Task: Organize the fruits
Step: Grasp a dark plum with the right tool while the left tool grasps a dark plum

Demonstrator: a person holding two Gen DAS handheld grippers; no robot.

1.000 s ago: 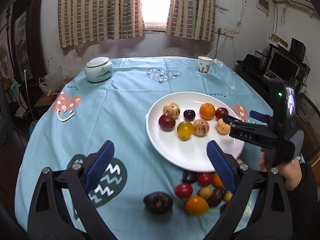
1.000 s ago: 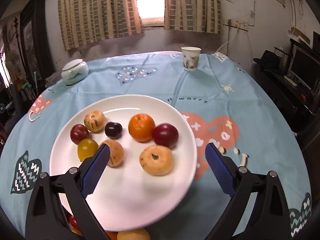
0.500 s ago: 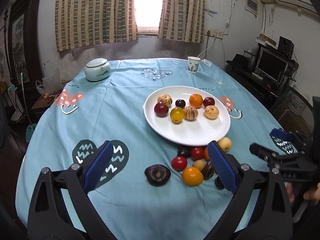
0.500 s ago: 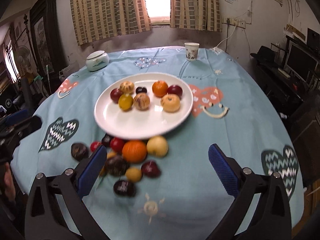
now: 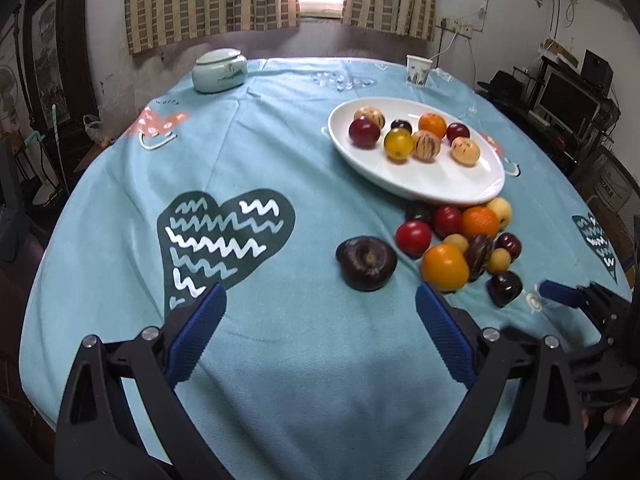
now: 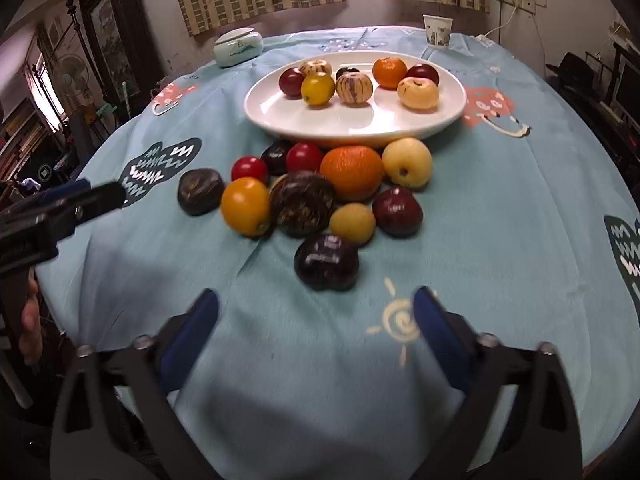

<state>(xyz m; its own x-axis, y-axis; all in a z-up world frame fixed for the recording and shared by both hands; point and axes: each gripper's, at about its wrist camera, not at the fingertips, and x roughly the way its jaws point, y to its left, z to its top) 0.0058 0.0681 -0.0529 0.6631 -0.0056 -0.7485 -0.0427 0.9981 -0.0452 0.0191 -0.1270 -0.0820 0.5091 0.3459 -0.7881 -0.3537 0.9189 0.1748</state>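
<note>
White plate (image 6: 280, 116) w/ 7 fruits at its far side. Approx 11 loose fruits (image 6: 304, 200) heaped on counter just in front; dark plum (image 6: 326, 262) nearest, dark fruit (image 5: 366, 263) slightly apart.

Right gripper (image 5: 560, 298) in left wrist view: only one blue finger tip (image 5: 558, 295) visible, rest cut by right edge, opening not readable there. Dark plum (image 6: 278, 156) mostly hidden behind red fruits (image 6: 304, 157), partly under plate rim (image 6: 352, 133). Hand (image 6: 28, 320) cut at left edge. Cup (image 5: 418, 71) print too small to read.
</note>
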